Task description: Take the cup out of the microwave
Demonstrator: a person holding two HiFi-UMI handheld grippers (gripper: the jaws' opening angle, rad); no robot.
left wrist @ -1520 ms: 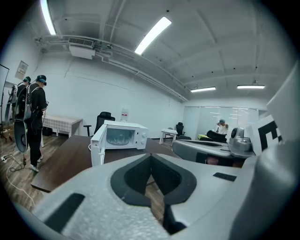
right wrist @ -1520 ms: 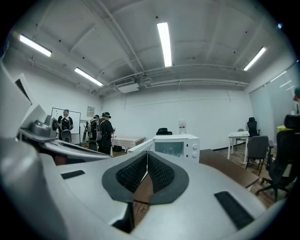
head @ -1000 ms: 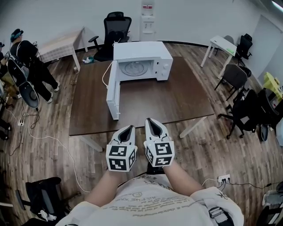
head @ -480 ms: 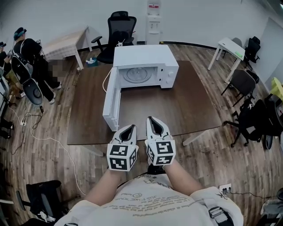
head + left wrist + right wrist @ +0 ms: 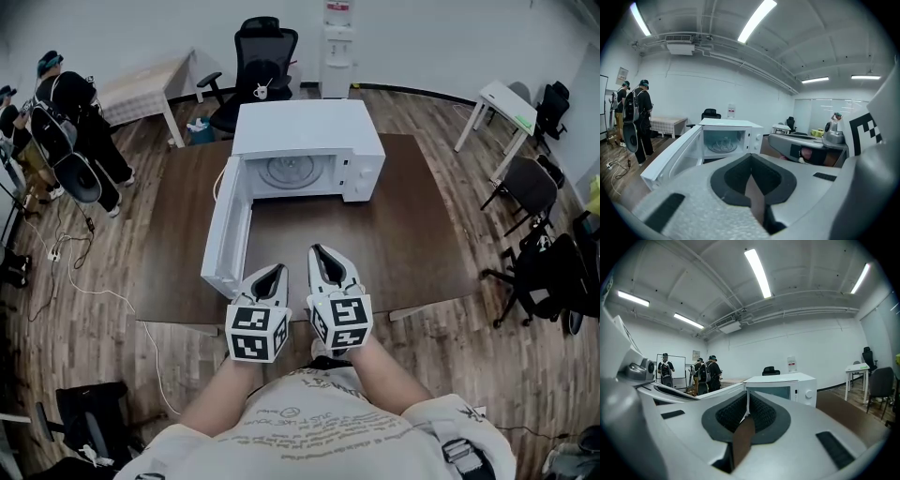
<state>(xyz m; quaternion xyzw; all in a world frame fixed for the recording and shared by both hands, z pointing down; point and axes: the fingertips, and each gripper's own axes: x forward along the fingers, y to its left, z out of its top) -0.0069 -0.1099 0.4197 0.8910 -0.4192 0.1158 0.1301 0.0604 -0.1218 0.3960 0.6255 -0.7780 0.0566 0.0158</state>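
**Approach to an open microwave, both grippers shut and empty**

We hold the left gripper (image 5: pixel 273 270) and the right gripper (image 5: pixel 321 252) side by side at the near edge of the table (image 5: pixel 412 234). Each has its jaws pressed together with nothing between them. The microwave (image 5: pixel 305 127) stands at the far side of the table, its door (image 5: pixel 228 230) swung wide to the left. The cup should be in the cavity, but we can make out only the glass turntable (image 5: pixel 292 172) there, so its exact place is uncertain.

To do this step well, we judge that one gripper should open before it goes into the cavity. The right one probably has the cleaner line, since the door juts toward the left one. We should go in level, find the cup first, close on its wall, lift it just off the turntable and draw it straight back.

The table is dark brown and holds only the microwave. Around it lies a wood floor (image 5: pixel 450 319). An office chair (image 5: pixel 267 47) behind carries a small white mug-like thing (image 5: pixel 261 91). White desks stand on both sides, and people (image 5: pixel 70 122) stand at the left.
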